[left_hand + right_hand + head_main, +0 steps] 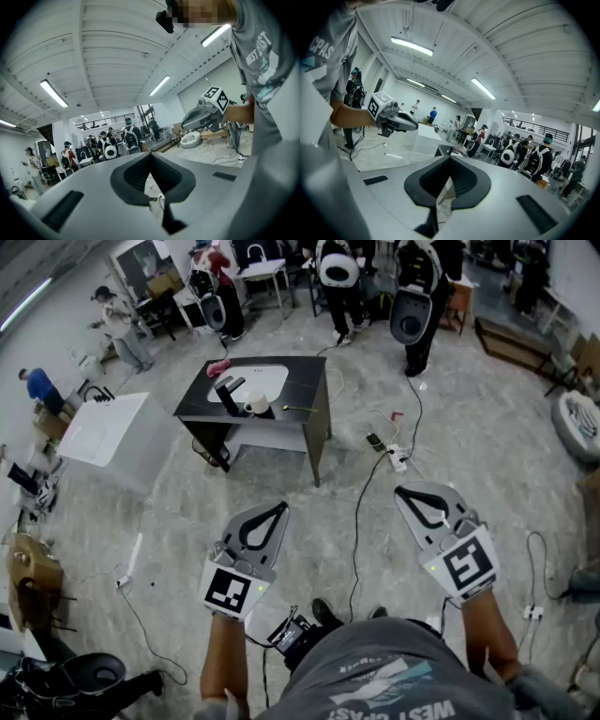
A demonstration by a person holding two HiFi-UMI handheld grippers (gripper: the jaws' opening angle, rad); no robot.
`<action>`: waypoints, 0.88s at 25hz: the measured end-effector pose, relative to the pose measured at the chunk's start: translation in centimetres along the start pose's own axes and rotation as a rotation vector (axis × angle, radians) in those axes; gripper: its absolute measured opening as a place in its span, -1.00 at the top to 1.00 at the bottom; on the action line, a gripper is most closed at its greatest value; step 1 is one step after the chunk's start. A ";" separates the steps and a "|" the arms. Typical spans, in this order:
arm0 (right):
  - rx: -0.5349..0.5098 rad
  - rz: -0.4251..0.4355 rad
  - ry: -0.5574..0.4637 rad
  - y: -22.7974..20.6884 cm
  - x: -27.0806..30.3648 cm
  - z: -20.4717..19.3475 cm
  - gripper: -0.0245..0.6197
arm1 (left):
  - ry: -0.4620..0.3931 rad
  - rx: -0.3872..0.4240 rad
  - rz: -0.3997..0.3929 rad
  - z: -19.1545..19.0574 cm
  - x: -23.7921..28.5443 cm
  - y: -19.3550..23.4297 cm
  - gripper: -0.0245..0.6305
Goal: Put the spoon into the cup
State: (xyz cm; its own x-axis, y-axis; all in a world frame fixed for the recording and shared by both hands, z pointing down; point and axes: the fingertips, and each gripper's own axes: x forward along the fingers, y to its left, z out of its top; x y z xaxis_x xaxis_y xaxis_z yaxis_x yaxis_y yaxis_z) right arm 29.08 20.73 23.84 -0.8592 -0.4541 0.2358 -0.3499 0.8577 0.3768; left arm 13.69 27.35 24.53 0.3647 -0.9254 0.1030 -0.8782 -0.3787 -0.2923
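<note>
Nothing is done yet: the left gripper [278, 510] and right gripper [402, 493], both closed and empty, hang well apart from the upper-centre table [306, 381], where what may be the cup [256, 406] stands.

Cup [257, 406] tiny on table [314, 381]; spoon indiscernible.

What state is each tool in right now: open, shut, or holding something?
Left tool: shut, tips together, holding nothing.
Right tool: shut, tips together, holding nothing.
</note>
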 end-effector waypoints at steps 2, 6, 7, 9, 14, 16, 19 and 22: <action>-0.006 -0.001 0.004 0.0 0.1 -0.1 0.83 | 0.001 0.006 -0.003 -0.2 0.0 0.0 0.92; -0.012 -0.003 0.011 0.1 0.3 -0.1 0.83 | 0.003 0.009 -0.007 -0.3 0.1 0.2 0.92; -0.012 -0.004 0.012 0.1 0.4 -0.1 0.83 | 0.003 0.010 -0.007 -0.3 0.1 0.3 0.92; -0.010 -0.006 0.014 0.0 0.7 0.0 0.83 | 0.002 0.008 -0.008 -0.3 0.1 0.6 0.92; -0.011 -0.011 0.016 0.1 1.1 0.4 0.83 | 0.001 0.003 -0.005 -0.3 0.1 1.1 0.92; -0.009 -0.017 0.008 0.2 1.2 0.4 0.83 | -0.001 0.002 -0.005 -0.5 0.1 1.3 0.92; 0.006 -0.028 0.001 0.1 1.9 0.3 0.83 | -0.003 -0.004 -0.009 -0.9 0.5 1.7 0.92; 0.017 -0.040 0.005 -0.1 2.6 0.2 0.83 | -0.001 0.000 -0.025 -1.4 1.0 2.3 0.92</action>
State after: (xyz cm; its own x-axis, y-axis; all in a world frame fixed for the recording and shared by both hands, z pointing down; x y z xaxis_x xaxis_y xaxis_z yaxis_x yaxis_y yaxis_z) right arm 26.78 19.48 24.28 -0.8424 -0.4894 0.2256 -0.3902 0.8427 0.3710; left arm 11.60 25.57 25.24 0.3868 -0.9157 0.1091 -0.8690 -0.4015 -0.2893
